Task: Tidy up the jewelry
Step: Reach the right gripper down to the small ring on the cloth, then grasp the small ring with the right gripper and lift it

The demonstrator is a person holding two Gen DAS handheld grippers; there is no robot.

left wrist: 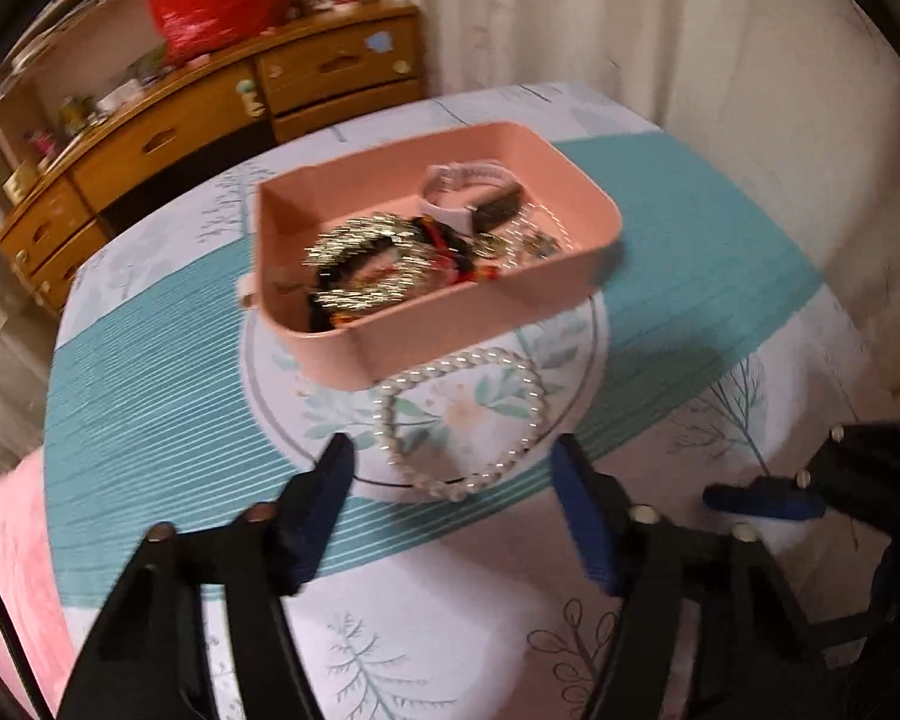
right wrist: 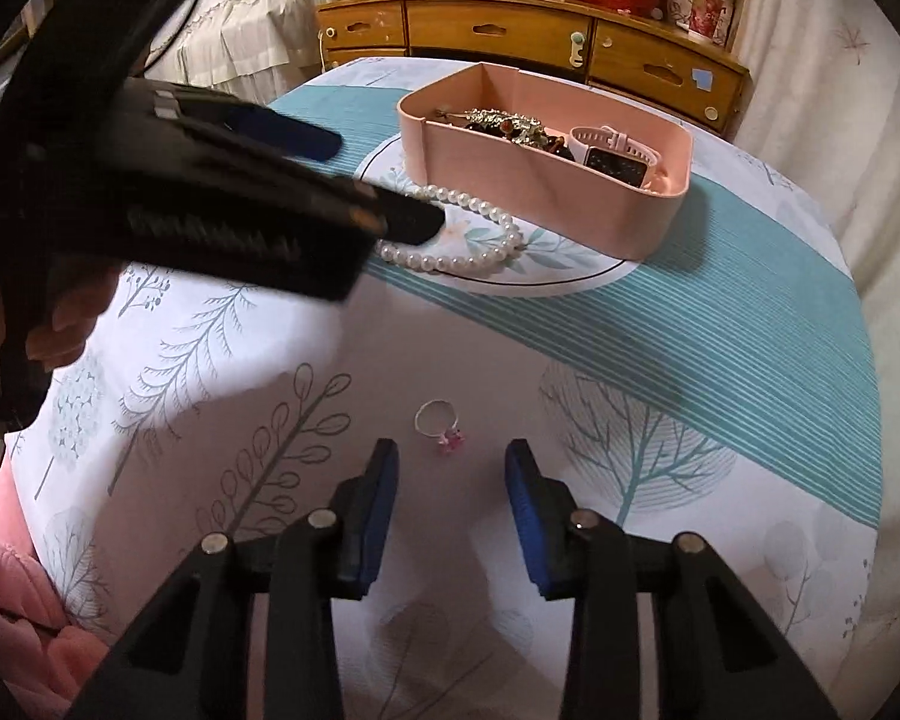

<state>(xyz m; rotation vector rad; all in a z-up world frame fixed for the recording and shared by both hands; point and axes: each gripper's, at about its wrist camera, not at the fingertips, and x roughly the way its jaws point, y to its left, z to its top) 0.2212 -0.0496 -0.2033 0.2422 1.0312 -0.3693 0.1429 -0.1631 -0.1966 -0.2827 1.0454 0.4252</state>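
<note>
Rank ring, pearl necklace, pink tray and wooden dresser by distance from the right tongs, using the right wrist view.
From the right tongs:
1. Ring, on the cloth just ahead between the tips.
2. Pearl necklace, mid-table, slightly left.
3. Pink tray, behind the necklace.
4. Wooden dresser, beyond the table.

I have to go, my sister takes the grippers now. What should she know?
Left gripper: open, empty, lined up on the pearl necklace, which lies on the tablecloth by the pink tray.
Right gripper: open, empty, just before the ring.
Done: the watch and the gold pieces sit in the tray.
Left: necklace and ring go in.
</note>
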